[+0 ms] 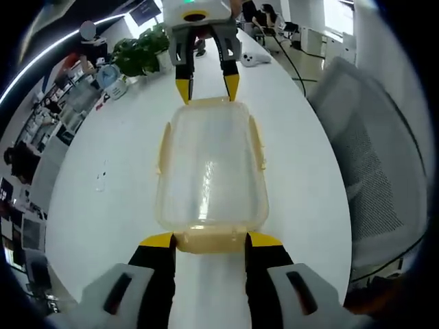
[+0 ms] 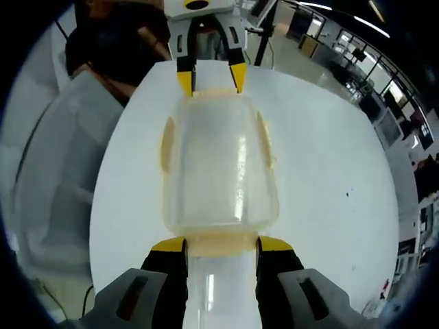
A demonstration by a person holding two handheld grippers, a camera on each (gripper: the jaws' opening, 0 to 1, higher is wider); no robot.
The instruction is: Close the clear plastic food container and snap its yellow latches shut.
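The clear plastic container lies lengthways on the white table, lid on top, with yellow latches along both long sides. My left gripper is open, and its yellow tips flank the near end latch. At the far end my right gripper stands open just above the rim. In the right gripper view the same container runs from my right gripper, whose tips flank its end latch, to the left gripper at the far end.
A grey mesh chair stands close to the table's edge, also seen as the chair. A potted plant and a small white object sit at the far end. A person in dark clothes stands behind the left gripper.
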